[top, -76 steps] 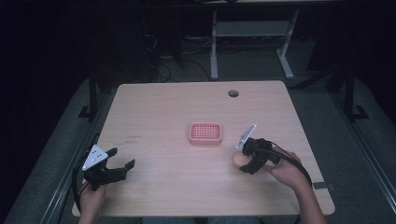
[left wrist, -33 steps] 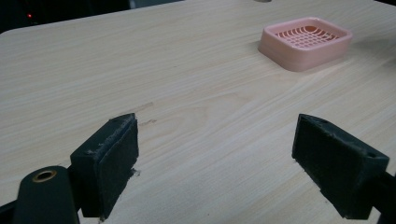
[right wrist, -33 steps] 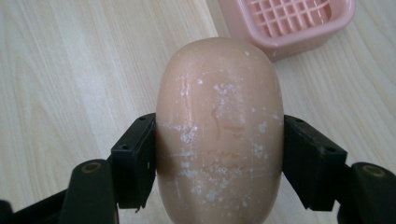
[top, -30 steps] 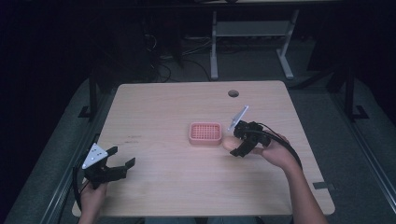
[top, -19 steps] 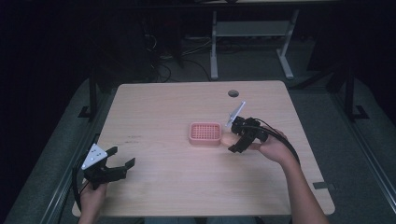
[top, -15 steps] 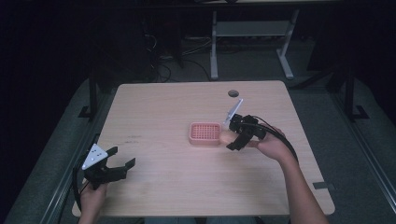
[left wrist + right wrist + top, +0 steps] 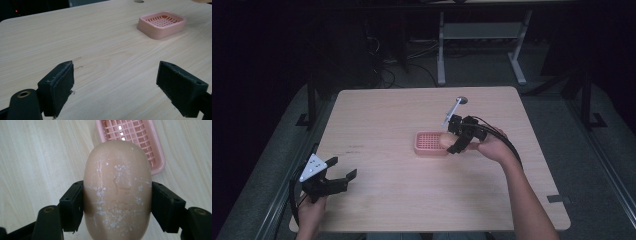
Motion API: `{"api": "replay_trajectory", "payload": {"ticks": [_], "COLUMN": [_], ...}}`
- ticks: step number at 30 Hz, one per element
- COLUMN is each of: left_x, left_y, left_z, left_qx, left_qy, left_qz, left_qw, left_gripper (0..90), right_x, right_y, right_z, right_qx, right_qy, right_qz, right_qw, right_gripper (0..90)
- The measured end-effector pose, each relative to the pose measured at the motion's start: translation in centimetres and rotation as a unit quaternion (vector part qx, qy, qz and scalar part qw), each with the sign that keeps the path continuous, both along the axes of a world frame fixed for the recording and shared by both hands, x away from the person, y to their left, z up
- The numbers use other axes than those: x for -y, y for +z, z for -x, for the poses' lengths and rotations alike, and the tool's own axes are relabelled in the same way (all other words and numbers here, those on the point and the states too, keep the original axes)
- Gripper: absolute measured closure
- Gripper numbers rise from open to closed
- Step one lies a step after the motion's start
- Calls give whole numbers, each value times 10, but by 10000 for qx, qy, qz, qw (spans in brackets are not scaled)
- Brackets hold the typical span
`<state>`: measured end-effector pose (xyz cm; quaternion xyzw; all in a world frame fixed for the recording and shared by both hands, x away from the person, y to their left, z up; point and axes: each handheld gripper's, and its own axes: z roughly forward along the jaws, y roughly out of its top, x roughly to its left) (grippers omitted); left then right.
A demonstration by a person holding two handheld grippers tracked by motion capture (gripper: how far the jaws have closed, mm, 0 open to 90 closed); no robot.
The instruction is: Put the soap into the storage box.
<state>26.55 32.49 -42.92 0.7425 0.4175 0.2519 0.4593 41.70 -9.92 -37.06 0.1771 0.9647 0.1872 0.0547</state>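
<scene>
A pink slotted soap dish (image 7: pixel 430 143) sits mid-table; it also lies at the top of the right gripper view (image 7: pixel 132 137) and far right in the left gripper view (image 7: pixel 162 24). My right gripper (image 7: pixel 451 142) is shut on a tan oval bar of soap (image 7: pixel 117 188), which hangs above the dish's right end (image 7: pixel 445 140). Both pads press on the bar's sides. My left gripper (image 7: pixel 341 172) rests near the table's front left corner, open, with bare wood between its fingers (image 7: pixel 58 87).
The wooden table (image 7: pixel 377 120) has a round cable hole (image 7: pixel 461 100) near its far edge. A small dark patch (image 7: pixel 558 198) marks the front right. Dark floor, cables and a white desk frame (image 7: pixel 477 35) lie beyond the table.
My right gripper has carried the soap up and to the left, from beside the dish's right side to over its right end. The left gripper has stayed put.
</scene>
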Motion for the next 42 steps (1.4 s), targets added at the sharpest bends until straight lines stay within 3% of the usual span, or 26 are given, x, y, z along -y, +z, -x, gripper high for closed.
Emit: {"api": "replay_trajectory", "payload": {"ticks": [13,32,42], "left_x": [-1,-2,-2], "left_y": [1,1,0], "left_z": [1,1,1], "left_qx": [30,40,16], "left_qy": [-4,38,35], "left_qz": [-5,29,20], "left_qw": [10000,10000,10000], "left_gripper": [143,143,143], "right_x": [-23,-41,-47], "right_y": [7,17,7], "right_z": [-17,-36,-44], "right_qx": [57,158,76], "right_qy": [186,294,344], "right_qz": [40,70,102], "right_qw": [9998,9994,9993], "right_gripper": [321,321,321]}}
